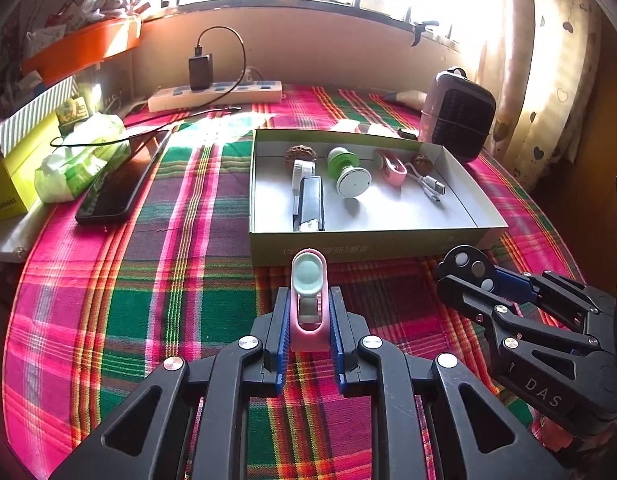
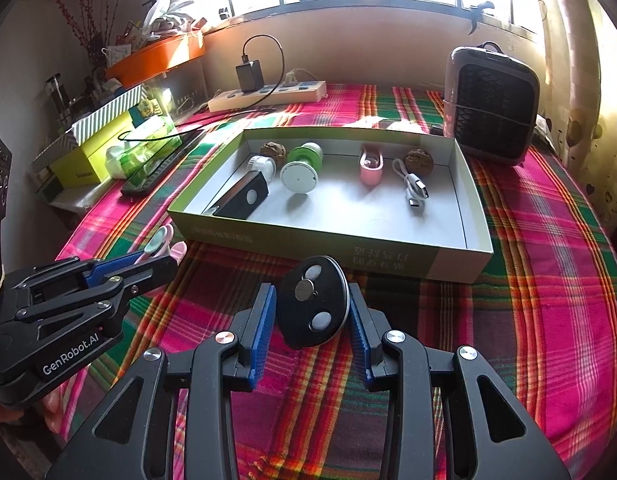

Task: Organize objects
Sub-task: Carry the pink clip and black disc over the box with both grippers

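Note:
My left gripper [image 1: 308, 320] is shut on a pink clip with a pale green pad [image 1: 308, 300], held just in front of the open green-sided box [image 1: 364, 252]. My right gripper [image 2: 312, 316] is shut on a black oval remote [image 2: 312, 308], also in front of the box [image 2: 388, 260]. The box holds a black device [image 1: 310, 204], a green-and-white round gadget [image 1: 348, 176], another pink clip [image 1: 390, 166], a white USB cable [image 1: 428, 186] and two walnuts [image 1: 300, 154]. Each gripper shows in the other's view, the right [image 1: 468, 268] and the left [image 2: 156, 258].
A plaid cloth [image 1: 168, 280] covers the table. A black phone [image 1: 116, 184], tissue pack [image 1: 80, 160] and yellow box [image 1: 16, 176] lie at the left. A power strip with charger [image 1: 212, 94] sits at the back. A small heater [image 1: 456, 116] stands behind the box at the right.

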`<state>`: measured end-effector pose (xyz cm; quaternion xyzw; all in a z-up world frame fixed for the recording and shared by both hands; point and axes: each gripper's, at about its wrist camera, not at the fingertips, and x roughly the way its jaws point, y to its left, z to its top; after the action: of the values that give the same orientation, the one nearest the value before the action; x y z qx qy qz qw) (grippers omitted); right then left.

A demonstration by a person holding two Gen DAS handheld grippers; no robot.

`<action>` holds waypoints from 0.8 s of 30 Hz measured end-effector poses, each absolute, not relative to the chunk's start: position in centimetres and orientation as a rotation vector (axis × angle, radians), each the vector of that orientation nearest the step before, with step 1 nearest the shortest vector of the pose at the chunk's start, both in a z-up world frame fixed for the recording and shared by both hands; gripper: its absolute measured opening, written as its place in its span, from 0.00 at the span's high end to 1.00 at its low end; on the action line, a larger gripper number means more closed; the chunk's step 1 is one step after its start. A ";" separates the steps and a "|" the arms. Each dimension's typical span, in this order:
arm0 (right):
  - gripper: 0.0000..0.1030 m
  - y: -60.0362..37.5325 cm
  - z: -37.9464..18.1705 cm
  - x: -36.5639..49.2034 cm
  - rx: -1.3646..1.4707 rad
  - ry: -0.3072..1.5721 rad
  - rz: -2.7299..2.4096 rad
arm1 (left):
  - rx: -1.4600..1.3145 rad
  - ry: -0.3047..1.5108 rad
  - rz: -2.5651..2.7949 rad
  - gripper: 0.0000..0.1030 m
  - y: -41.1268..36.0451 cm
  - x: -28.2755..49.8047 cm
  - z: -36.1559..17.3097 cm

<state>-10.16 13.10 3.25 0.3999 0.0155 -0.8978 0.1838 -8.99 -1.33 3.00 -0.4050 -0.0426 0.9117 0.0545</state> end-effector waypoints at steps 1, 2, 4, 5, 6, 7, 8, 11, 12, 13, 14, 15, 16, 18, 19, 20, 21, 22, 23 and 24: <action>0.65 13.2 3.3 -10.1 1.126 0.041 -2.534 | -1.227 -0.129 2.766 0.85 -1.2 -9.0 3.1; 0.65 13.3 3.4 -10.1 1.124 0.039 -2.537 | -1.225 -0.126 2.763 0.85 -1.1 -9.1 3.2; 0.65 13.5 3.7 -10.1 1.116 0.034 -2.543 | -1.215 -0.119 2.760 0.85 -0.9 -9.2 3.4; 0.65 13.5 3.9 -10.1 1.111 0.034 -2.547 | -1.211 -0.118 2.759 0.85 -0.8 -9.2 3.5; 0.65 13.6 4.0 -10.2 1.108 0.034 -2.552 | -1.205 -0.118 2.757 0.85 -0.7 -9.2 3.6; 0.65 13.7 4.1 -10.3 1.107 0.032 -2.555 | -1.201 -0.116 2.756 0.85 -0.6 -9.3 3.7; 0.65 13.8 4.2 -10.3 1.106 0.031 -2.558 | -1.199 -0.115 2.756 0.85 -0.6 -9.4 3.8; 0.65 13.9 4.4 -10.5 1.103 0.031 -2.564 | -1.196 -0.115 2.751 0.85 -0.4 -9.6 3.9; 0.65 14.0 4.5 -10.6 1.101 0.030 -2.566 | -1.194 -0.114 2.749 0.85 -0.3 -9.7 4.0; 0.65 14.0 4.6 -10.7 1.099 0.029 -2.568 | -1.195 -0.112 2.748 0.85 -0.3 -9.9 4.0; 0.65 14.1 4.6 -10.9 1.099 0.029 -2.570 | -1.195 -0.112 2.745 0.85 -0.2 -10.0 4.0; 0.65 14.1 4.6 -11.0 1.100 0.028 -2.572 | -1.193 -0.112 2.741 0.85 -0.1 -10.2 4.1; 0.65 14.2 4.6 -11.1 1.102 0.027 -2.572 | -1.193 -0.110 2.740 0.85 -0.1 -10.3 4.1; 0.65 14.3 4.7 -11.4 1.103 0.026 -2.574 | -1.190 -0.112 2.736 0.85 0.1 -10.6 4.2; 0.65 14.4 4.7 -11.6 1.102 0.027 -2.576 | -1.190 -0.111 2.734 0.85 0.1 -10.8 4.3; 0.65 14.5 4.8 -11.7 1.101 0.028 -2.578 | -1.190 -0.109 2.733 0.85 0.2 -11.0 4.3; 0.65 14.5 4.9 -11.9 1.101 0.028 -2.580 | -1.187 -0.106 2.732 0.85 0.3 -11.2 4.3; 0.65 14.6 4.9 -12.1 1.100 0.029 -2.582 | -1.186 -0.103 2.731 0.85 0.4 -11.4 4.4; 0.65 14.7 5.0 -12.2 1.099 0.030 -2.584 | -1.185 -0.103 2.729 0.85 0.5 -11.6 4.4; 0.65 14.8 5.1 -12.4 1.098 0.029 -2.587 | -1.184 -0.102 2.726 0.85 0.6 -11.8 4.4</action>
<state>-12.44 14.79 5.08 0.3855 0.0103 -0.9078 0.1649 -11.75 0.58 4.45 -0.3968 -0.0343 0.9134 0.0839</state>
